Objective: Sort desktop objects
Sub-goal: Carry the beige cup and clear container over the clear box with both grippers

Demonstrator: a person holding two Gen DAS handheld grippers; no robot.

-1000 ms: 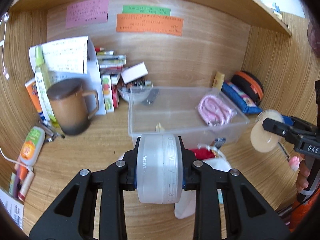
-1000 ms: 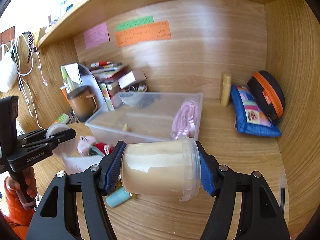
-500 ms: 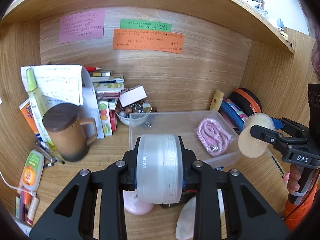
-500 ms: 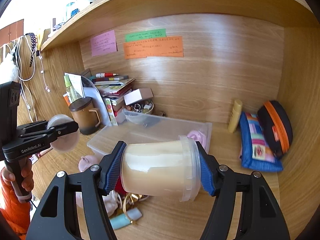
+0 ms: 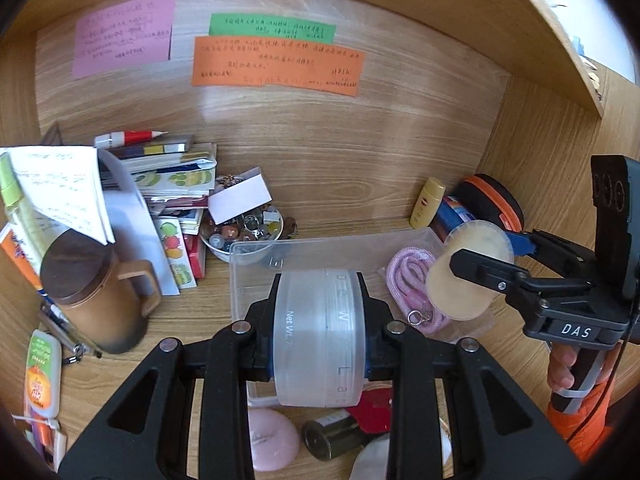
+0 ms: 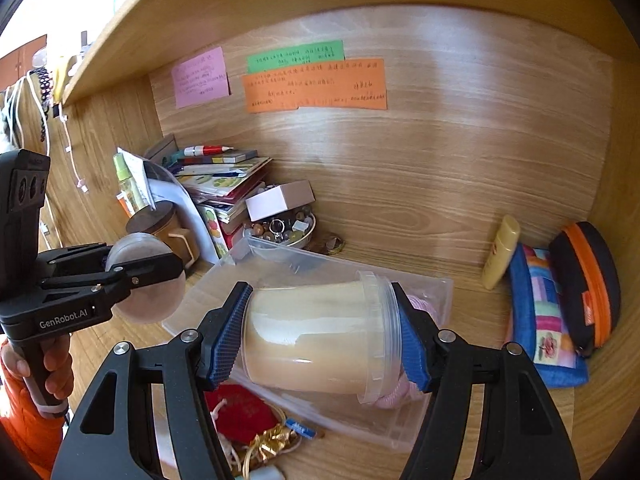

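My left gripper (image 5: 320, 334) is clamped on a frosted round lid (image 5: 320, 336). My right gripper (image 6: 322, 336) is clamped on a beige jar (image 6: 316, 338), and both are above the clear plastic box (image 5: 344, 246).

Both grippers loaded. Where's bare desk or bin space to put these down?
Free: the clear bin, bare left of the pink cord; desk strip between bin and blue pouch; patch between bin and brown mug. Crowded: back-left book stack with bead bowl, and the front edge around the red pouch.

Brown mug (image 5: 92, 292), seemingly pink cord (image 5: 416, 284), patchwork pouch (image 6: 548, 312).
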